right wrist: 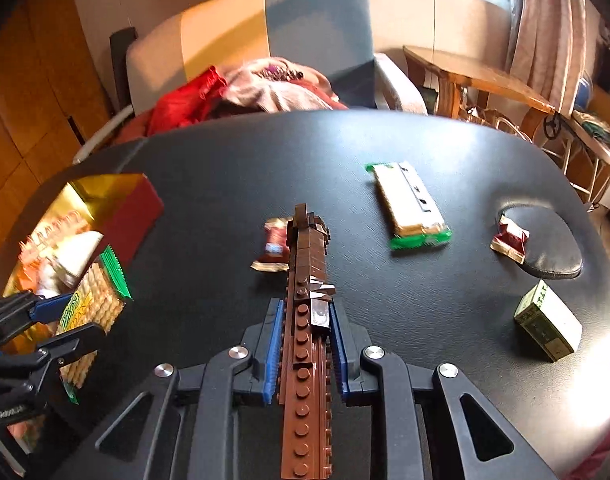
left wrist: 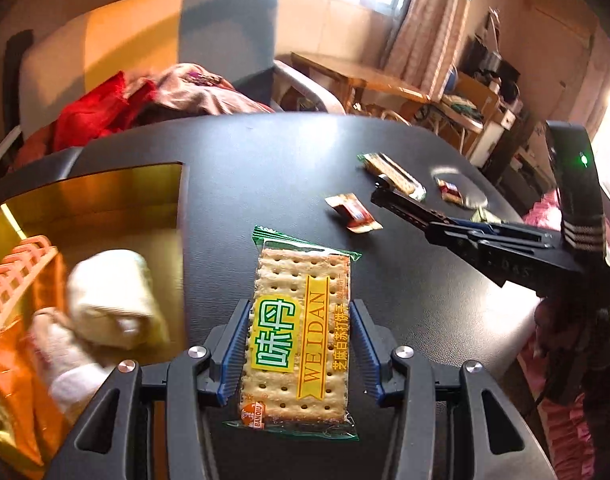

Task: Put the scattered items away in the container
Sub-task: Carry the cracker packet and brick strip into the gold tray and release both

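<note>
My left gripper (left wrist: 301, 308) is shut on a cracker packet (left wrist: 301, 336) with a green and yellow label, held above the black table (left wrist: 265, 168) just right of the open box (left wrist: 161, 184). It also shows in the right wrist view (right wrist: 93, 308). My right gripper (right wrist: 307, 312) is shut on a long brown brick model (right wrist: 307, 320), held over the table's middle; it shows dark in the left wrist view (left wrist: 417, 208). The box (right wrist: 137, 208) holds a white cloth roll (left wrist: 113, 296) and orange items.
On the table lie a second cracker packet (right wrist: 413, 204), two small red-brown sachets (right wrist: 275, 244) (right wrist: 511, 240) and a small green box (right wrist: 547, 326). An armchair (right wrist: 317, 40) with clothes stands behind the table. A round recess (right wrist: 553, 248) is at the right.
</note>
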Available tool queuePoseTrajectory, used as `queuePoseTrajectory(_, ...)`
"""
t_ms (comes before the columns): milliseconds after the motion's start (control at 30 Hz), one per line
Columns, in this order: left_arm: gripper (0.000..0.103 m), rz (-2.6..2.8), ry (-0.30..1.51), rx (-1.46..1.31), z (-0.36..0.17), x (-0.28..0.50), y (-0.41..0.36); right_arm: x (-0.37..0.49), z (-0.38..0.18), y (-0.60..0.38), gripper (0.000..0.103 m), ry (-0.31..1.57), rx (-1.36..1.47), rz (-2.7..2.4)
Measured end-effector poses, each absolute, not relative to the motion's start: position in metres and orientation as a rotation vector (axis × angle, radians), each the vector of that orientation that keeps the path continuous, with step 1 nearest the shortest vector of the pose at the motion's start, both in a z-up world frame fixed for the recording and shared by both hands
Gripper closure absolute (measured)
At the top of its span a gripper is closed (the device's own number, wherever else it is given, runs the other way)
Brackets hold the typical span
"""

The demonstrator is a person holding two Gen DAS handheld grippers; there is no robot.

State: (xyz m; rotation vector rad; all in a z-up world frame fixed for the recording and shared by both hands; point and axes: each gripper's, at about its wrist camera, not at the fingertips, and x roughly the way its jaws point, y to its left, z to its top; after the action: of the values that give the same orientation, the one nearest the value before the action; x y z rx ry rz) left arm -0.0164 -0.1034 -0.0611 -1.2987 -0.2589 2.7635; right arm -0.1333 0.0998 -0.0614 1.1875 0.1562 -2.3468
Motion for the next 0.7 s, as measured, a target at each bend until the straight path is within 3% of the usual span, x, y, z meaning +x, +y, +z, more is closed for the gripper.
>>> queuePoseTrajectory(400, 0.054, 2.990, -0.387, -1.265, -0.037, 0.027, -0.197, -0.093, -0.002, -0.009, 0.081, 0.094, 0.982, -2.171)
queuePoseTrajectory(700, 0.054, 3.053, -0.445, -1.373, -0.057, 0.041, -0.254, -0.070, -0.023, -0.117, 0.081, 0.155, 1.034, -2.004)
